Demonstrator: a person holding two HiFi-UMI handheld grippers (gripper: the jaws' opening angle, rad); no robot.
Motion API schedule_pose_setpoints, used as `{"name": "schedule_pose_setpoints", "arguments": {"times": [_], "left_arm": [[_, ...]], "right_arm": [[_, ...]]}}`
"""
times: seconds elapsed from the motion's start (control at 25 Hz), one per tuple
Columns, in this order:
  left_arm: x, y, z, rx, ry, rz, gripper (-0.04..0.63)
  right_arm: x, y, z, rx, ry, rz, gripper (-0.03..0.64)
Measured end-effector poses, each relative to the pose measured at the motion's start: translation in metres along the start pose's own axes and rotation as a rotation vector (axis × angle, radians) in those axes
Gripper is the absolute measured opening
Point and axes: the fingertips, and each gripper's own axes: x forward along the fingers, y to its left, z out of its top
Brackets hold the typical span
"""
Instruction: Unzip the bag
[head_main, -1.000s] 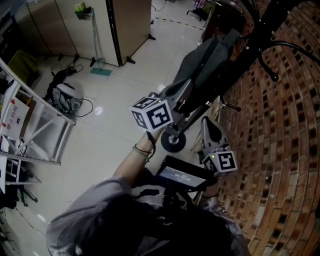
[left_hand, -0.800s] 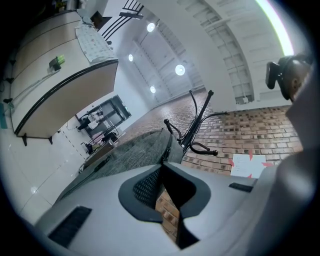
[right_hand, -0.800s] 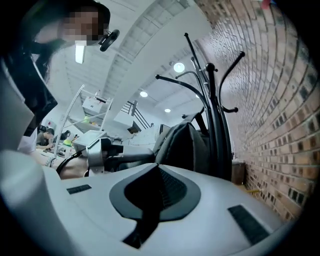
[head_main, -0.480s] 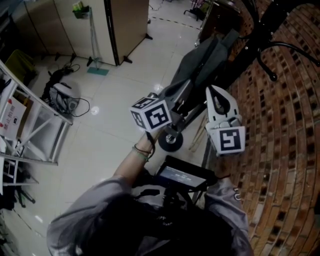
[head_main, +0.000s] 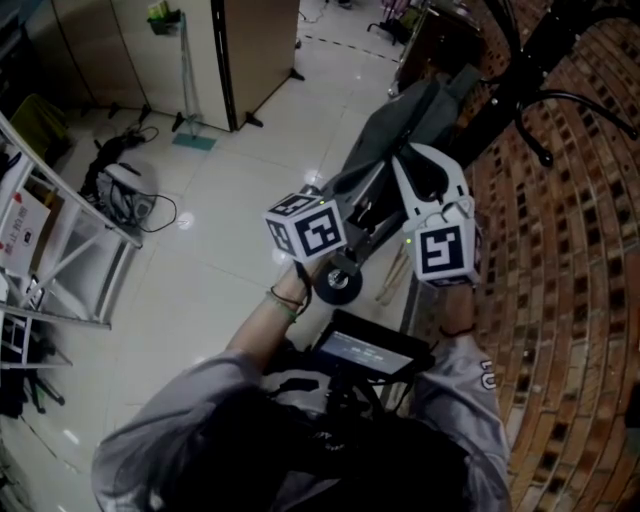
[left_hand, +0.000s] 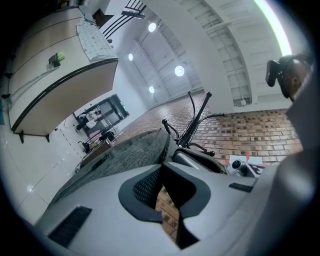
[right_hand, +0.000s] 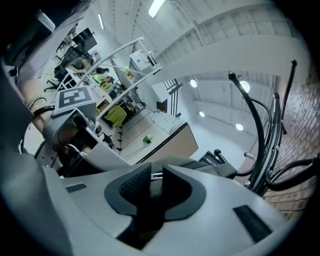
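Observation:
A grey bag (head_main: 400, 130) hangs from a black coat rack (head_main: 540, 60) beside the brick wall. My left gripper (head_main: 352, 200) is at the bag's lower end. In the left gripper view its jaws (left_hand: 161, 167) are shut on the edge of the bag's fabric (left_hand: 125, 155). My right gripper (head_main: 412, 158) is raised against the bag's right side. Its jaws (right_hand: 155, 175) have just been opening and now stand apart. A small metal zipper pull (right_hand: 156, 175) shows in the gap at their tips, in front of the bag (right_hand: 210, 167). I cannot tell whether the pads touch the pull.
The brick wall (head_main: 560, 300) runs close along the right. A wheel (head_main: 340, 283) and a dark screen (head_main: 365, 352) sit below the grippers. A metal frame (head_main: 70, 250) stands at the left, cables and gear (head_main: 125, 195) lie on the tiled floor, and a cabinet (head_main: 250, 50) stands behind.
My right gripper has risen from low by the brick wall up to the bag, rolled over, and its jaws have opened. The left gripper has stayed in place on the bag.

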Motion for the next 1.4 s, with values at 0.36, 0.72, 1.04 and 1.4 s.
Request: {"name": "schedule_pose_setpoints", "arguments": {"times": [0.36, 0.72, 1.04, 1.4], "left_arm": [[-0.003, 0.004, -0.005, 0.083, 0.000, 0.004, 0.011], [-0.009, 0.008, -0.010, 0.058, -0.003, -0.003, 0.011], [-0.010, 0.012, -0.012, 0.028, -0.009, 0.002, 0.011], [-0.014, 0.009, -0.013, 0.047, -0.004, 0.005, 0.011]], "right_arm": [[0.005, -0.014, 0.000, 0.042, 0.031, -0.028, 0.080], [0.018, 0.008, 0.003, -0.074, 0.100, 0.029, 0.137], [0.026, 0.008, -0.002, -0.240, 0.156, -0.032, 0.135], [0.022, 0.011, 0.003, -0.249, 0.131, -0.026, 0.077]]}}
